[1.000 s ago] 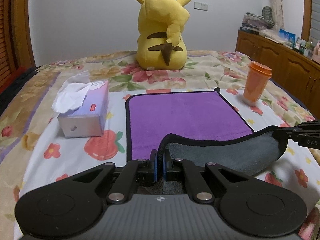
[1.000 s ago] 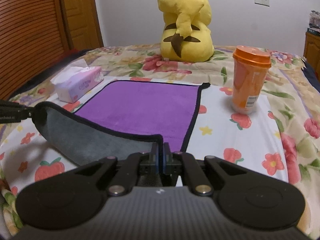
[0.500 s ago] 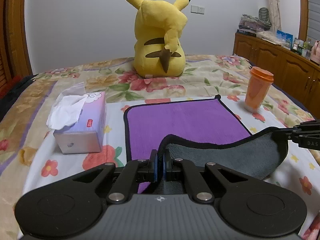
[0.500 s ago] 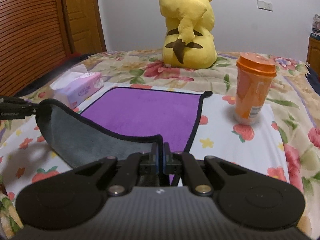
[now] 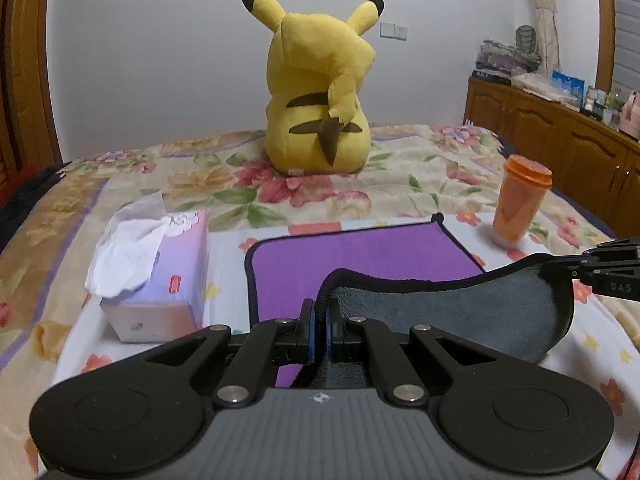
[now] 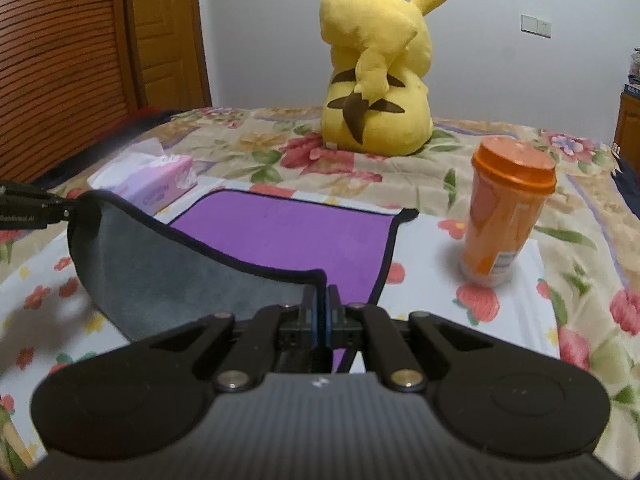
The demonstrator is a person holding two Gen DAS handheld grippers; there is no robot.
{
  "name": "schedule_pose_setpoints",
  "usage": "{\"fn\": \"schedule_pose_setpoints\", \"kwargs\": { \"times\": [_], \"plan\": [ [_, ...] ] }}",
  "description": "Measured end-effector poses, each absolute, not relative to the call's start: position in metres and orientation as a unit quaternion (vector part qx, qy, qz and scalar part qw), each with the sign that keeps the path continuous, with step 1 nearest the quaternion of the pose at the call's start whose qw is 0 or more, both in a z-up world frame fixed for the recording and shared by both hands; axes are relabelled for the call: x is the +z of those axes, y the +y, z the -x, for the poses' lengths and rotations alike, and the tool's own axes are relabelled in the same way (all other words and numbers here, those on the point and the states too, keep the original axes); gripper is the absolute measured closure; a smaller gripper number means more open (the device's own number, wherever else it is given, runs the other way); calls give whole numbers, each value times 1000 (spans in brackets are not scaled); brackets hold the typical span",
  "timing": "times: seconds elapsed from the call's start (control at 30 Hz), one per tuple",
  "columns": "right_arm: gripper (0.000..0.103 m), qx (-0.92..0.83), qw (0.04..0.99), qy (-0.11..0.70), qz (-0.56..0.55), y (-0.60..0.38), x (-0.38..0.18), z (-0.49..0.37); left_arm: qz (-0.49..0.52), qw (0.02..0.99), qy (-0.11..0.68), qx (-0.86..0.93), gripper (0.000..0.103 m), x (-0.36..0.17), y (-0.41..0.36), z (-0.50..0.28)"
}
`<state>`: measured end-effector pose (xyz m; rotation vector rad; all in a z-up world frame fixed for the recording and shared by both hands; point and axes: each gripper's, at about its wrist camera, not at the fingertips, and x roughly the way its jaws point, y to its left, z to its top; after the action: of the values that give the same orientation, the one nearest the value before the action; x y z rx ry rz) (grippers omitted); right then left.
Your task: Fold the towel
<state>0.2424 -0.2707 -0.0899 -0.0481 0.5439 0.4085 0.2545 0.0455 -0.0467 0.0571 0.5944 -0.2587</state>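
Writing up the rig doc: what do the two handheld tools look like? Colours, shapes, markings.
Both look alike. The left tool and right tool have matte black linkage arms with silver pivot pins, two round black discs at the sides, a ribbed dark grey body with a small white logo, and blue pads on the fingers. The right tool's side carries pale lettering, partly legible. No cables or sleeves show.

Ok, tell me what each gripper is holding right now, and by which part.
Both hold the towel. The left gripper pinches its near left corner, the right gripper its near right corner, so the near edge hangs lifted with the grey underside showing.
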Motion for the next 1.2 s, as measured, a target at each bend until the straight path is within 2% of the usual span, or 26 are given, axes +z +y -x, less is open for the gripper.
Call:
{"fn": "schedule_pose_setpoints", "kwargs": {
  "times": [0.83, 1.2],
  "plan": [
    [99, 188, 958, 206, 72, -257, -60, -288, -22, 956, 263, -128, 95, -11, 48, -308],
    [99, 167, 960, 198, 110, -246, -67, -321, -31, 960, 256, -110, 95, -15, 48, -344]
  ]
}}
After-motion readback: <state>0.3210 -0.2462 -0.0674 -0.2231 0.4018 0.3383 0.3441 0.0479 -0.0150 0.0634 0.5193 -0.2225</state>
